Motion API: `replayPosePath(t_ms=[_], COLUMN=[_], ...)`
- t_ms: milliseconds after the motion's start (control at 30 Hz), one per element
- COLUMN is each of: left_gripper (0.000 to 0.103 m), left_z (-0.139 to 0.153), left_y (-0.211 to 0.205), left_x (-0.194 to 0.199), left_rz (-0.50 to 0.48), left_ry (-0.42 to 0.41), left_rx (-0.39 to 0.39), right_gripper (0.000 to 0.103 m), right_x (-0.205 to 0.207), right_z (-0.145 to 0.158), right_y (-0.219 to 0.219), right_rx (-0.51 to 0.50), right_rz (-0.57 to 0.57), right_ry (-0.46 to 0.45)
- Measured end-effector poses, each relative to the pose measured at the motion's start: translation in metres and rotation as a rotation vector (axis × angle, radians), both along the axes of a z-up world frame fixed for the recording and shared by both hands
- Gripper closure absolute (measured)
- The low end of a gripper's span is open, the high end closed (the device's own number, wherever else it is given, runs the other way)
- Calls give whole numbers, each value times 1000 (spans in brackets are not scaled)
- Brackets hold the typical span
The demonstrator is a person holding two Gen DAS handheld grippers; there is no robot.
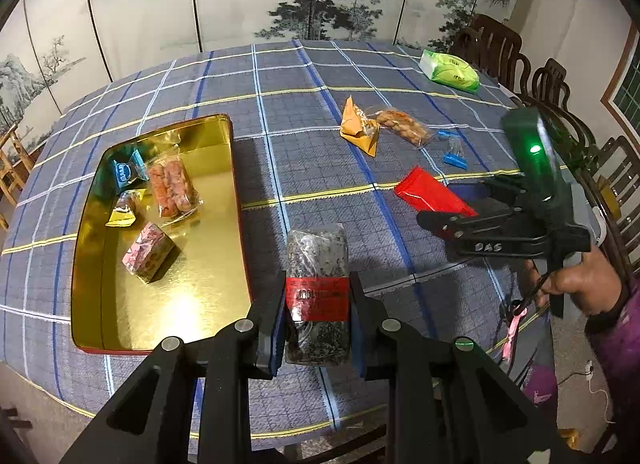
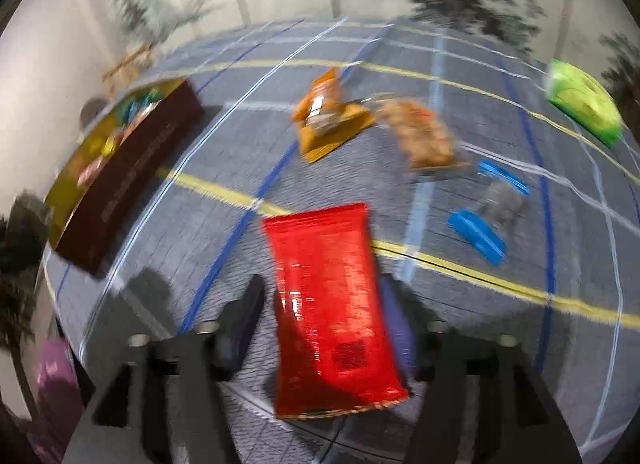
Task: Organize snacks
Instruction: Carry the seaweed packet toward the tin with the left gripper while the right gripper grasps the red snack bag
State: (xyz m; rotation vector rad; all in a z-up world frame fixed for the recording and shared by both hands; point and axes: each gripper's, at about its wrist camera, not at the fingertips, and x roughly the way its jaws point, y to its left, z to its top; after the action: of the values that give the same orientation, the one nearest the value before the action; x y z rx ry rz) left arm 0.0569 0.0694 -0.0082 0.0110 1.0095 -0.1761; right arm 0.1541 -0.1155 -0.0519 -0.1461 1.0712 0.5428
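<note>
My left gripper (image 1: 318, 304) is shut on a dark, speckled snack packet with a red label (image 1: 318, 256) and holds it just right of the gold tin (image 1: 168, 324). In the tin lie a blue packet (image 1: 124, 174), a clear pack of sausages (image 1: 174, 188), a yellow packet (image 1: 124, 210) and a pink box (image 1: 150, 250). A red foil packet (image 2: 332, 304) lies between the fingers of my right gripper (image 2: 324, 288). The view is blurred, and a gap shows beside the left finger (image 2: 248, 304). The left wrist view shows that gripper (image 1: 440, 204) low over the red packet (image 1: 430, 194).
On the checked cloth beyond lie an orange packet (image 1: 360, 128), a clear bag of nuts (image 1: 404, 126), a clear packet with blue ends (image 1: 454, 152) and a green tissue pack (image 1: 450, 70). Dark wooden chairs (image 1: 552, 80) stand along the right side. A painted folding screen stands behind the table.
</note>
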Motion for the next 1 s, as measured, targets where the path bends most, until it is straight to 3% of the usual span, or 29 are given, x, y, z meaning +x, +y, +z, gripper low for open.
replayPosePath(t_ms=[67,100,133,200,267,400,567,1000], left_gripper=[80,80,80,80,80,80,80,80], left_z=[1,2,3,4,6,9,11,13], left_y=[2,4,5,9,11,16,24,44], left_x=[-1,-1,-1,-1,-1,-1,-2,2], left_rz=[1,3,5,13,18,30,52,111], left_ry=[-7,-12,-17,-24,-31,-43,-59,-93], left_rx=[2,0,-1,-7,-9,1,14,56], right_gripper=[37,43,55,58,58,59,59,58], right_x=[-1,-3,-4,-3,-6,-10,-9,-13], right_z=[-2,-2,-1,2,2,3,1,-2], right_y=[12,17,17,15,13,7,13,29], right_rx=[-95,-115,-109,-94,-73,83,137,90], right_rz=[37,53,51,32,8,-53,-91,-94], right_ry=[-21,-35,-34,-35,-52,-27,-30,-117])
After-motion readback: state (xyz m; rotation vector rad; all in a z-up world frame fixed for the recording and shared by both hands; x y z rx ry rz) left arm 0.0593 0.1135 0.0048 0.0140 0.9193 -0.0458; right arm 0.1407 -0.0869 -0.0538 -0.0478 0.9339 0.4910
